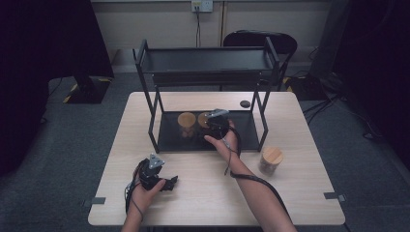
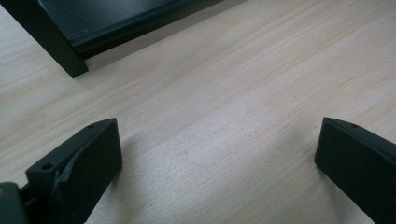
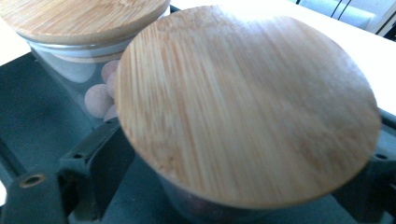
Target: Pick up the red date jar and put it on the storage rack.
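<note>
I am setting the round glass jar with the flat bamboo lid (image 3: 247, 107) onto the lower shelf of the black two-tier metal rack (image 1: 167, 137), just beside the matching bamboo-lidded jar (image 1: 186, 122) standing on the same shelf. My right gripper (image 1: 212, 126) is reaching under the rack's upper tier, and its jaws are sitting either side of the jar below the lid; they look parted rather than pressing, though the lid is hiding the contact line, so I am judging the jar as released and resting on the shelf. To do this well, I am thinking the jaws should open fully clear before I back straight out toward the rack's front edge, keeping low enough to miss the upper tier and not brushing the neighbouring jar. A third bamboo-lidded jar (image 1: 270, 160) is waiting on the pale wooden table (image 1: 203, 203), outside the rack's front right leg. My left gripper (image 1: 167, 183) is idling in front of the rack, jaws wide apart over bare wood. The right gripper view is showing pale round pieces (image 3: 99, 99) inside the neighbouring jar, which the high view is too distant to resolve.
</note>
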